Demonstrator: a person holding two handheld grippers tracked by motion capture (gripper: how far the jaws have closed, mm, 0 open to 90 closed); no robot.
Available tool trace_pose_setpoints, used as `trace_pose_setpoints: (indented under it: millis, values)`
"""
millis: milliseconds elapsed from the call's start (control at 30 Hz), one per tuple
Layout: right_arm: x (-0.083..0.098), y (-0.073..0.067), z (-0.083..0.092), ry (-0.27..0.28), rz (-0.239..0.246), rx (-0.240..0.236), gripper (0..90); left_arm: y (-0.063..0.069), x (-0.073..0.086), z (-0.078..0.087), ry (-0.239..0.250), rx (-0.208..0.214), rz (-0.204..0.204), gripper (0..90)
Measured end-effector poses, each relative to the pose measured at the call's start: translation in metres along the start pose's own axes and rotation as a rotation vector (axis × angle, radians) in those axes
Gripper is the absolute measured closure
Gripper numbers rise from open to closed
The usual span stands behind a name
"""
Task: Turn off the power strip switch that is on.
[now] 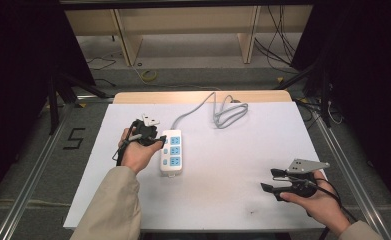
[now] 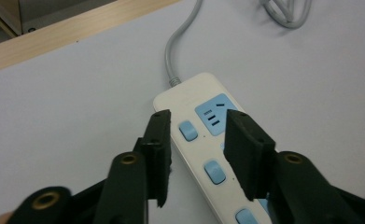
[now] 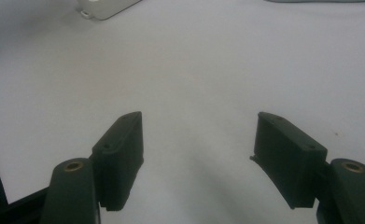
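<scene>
hovering near the counter's (image 1: 218,200) near right corner, the right hand-held gripper (image 1: 272,180) is spreading its jaws wide over bare surface. farther in, toward the left edge, the left hand-held gripper (image 2: 196,140) is straddling the white power strip (image 1: 171,152) with jaws parted, not clenched. its grey cable (image 1: 229,112) is coiling by the far edge.

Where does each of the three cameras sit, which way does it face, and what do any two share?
High view: above the person's side, looking forward and down at the table; both forearms and hands show.
Left gripper view: on the left claw, looking along its jaws at the power strip.
Right gripper view: on the right claw, jaws wide over bare table.
Shared: the power strip appears in all three.
</scene>
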State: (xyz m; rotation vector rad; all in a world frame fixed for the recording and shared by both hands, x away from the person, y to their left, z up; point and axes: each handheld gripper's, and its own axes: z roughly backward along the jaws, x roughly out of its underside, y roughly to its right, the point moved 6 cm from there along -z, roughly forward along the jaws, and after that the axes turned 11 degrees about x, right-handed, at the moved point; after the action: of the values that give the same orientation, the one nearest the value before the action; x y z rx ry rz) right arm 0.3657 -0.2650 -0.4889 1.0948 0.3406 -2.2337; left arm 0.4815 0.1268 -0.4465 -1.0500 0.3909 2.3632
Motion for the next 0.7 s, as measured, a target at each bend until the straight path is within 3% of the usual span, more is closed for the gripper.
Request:
trace_pose_setpoints:
  millis: [167, 300, 433, 700]
  values:
    - [0.0, 0.0, 0.0, 0.001, 0.0, -0.002, 33.2, 0.0, -0.001, 0.005, 0.048, 0.016, -0.039, 41.7]
    - [0.0, 0.0, 0.0, 0.002, 0.0, -0.002, 33.2, 0.002, 0.0, 0.01, 0.071, 0.033, -0.035, 31.6]
    - [-0.001, 0.0, 0.0, 0.004, -0.001, -0.003, 33.0, 0.009, 0.001, 0.016, 0.09, 0.062, -0.039, 25.9]
    - [-0.001, 0.0, 0.0, 0.01, 0.003, -0.002, 32.7, 0.021, 0.013, 0.027, 0.099, 0.115, -0.09, 20.4]
